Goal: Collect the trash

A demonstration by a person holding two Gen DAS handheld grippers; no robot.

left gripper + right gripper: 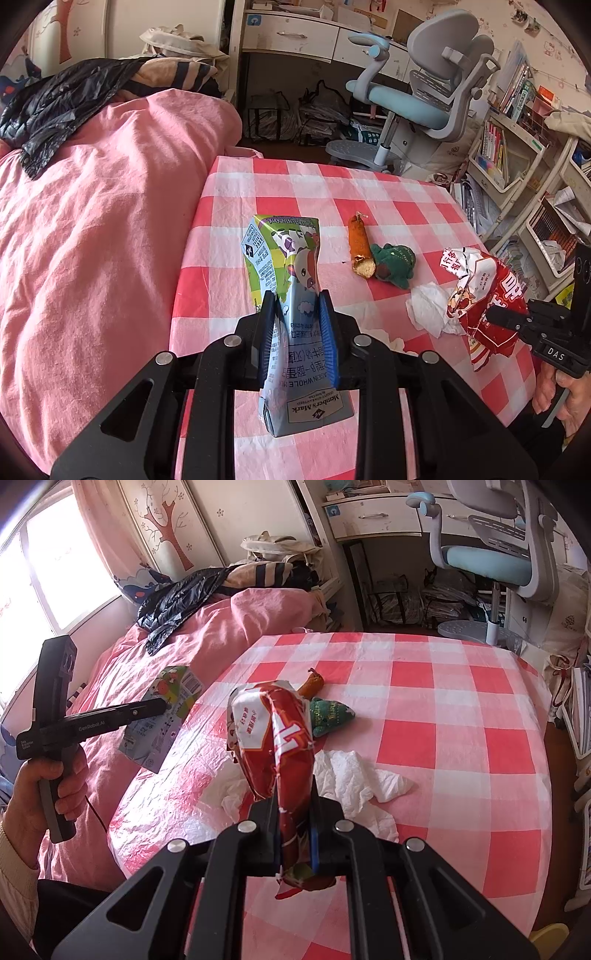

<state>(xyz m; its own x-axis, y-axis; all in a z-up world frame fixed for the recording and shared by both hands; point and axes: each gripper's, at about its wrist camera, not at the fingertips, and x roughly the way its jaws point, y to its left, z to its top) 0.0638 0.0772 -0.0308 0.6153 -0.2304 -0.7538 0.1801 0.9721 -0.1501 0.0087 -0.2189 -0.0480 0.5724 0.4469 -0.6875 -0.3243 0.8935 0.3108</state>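
The milk carton (295, 321) reads "Member's Mark" and "WHOLE MILK", upside down. At three o'clock of it, the right tool (508, 318) bears "DAS". In the right wrist view, the left tool (162, 704) bears "GenRobot.AI".

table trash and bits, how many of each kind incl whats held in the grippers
milk carton, held in the left gripper: 1
red snack wrapper, held in the right gripper: 1
crumpled white tissue: 1
half-eaten orange food stick: 1
small green plush toy: 1
Total: 5
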